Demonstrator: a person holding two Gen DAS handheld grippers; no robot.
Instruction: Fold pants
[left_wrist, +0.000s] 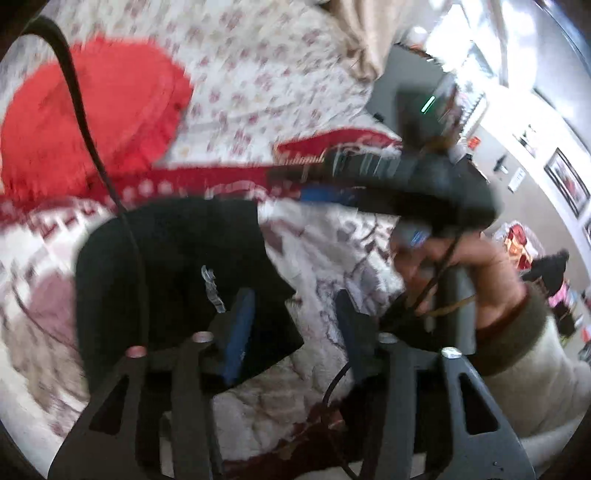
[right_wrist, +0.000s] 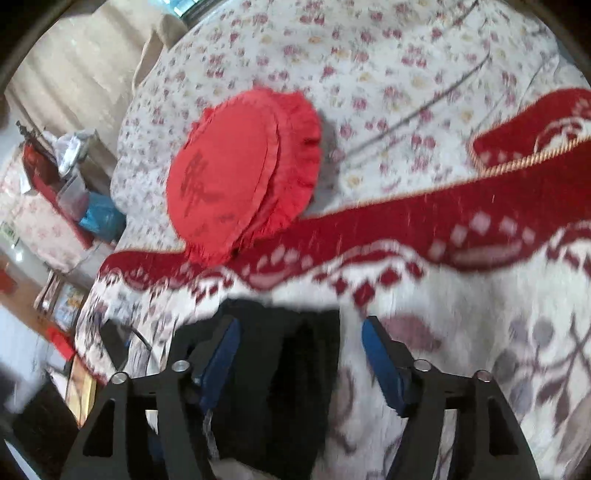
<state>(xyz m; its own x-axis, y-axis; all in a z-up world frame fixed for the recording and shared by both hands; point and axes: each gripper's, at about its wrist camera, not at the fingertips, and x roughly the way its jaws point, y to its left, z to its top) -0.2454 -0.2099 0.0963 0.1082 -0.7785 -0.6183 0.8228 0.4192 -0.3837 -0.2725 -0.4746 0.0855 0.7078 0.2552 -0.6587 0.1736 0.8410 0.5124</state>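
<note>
Our left claw (left_wrist: 291, 325) hangs released, blue pads apart over the black pants (left_wrist: 166, 266), gripping nothing. Our right claw (right_wrist: 299, 358) gapes too, pants (right_wrist: 273, 387) folded below on the blanket (right_wrist: 480, 302). White print on the pants, too blurred to read. Red cushion (right_wrist: 236, 177) beyond.

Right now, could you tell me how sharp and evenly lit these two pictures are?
Left wrist view: heavy motion blur smears the blanket and the other gripper; the window is blown out white. Right wrist view: the red cushion is fairly sharp, the black pants near the lens are a featureless dark blur. Both bend strongly at the edges.
</note>
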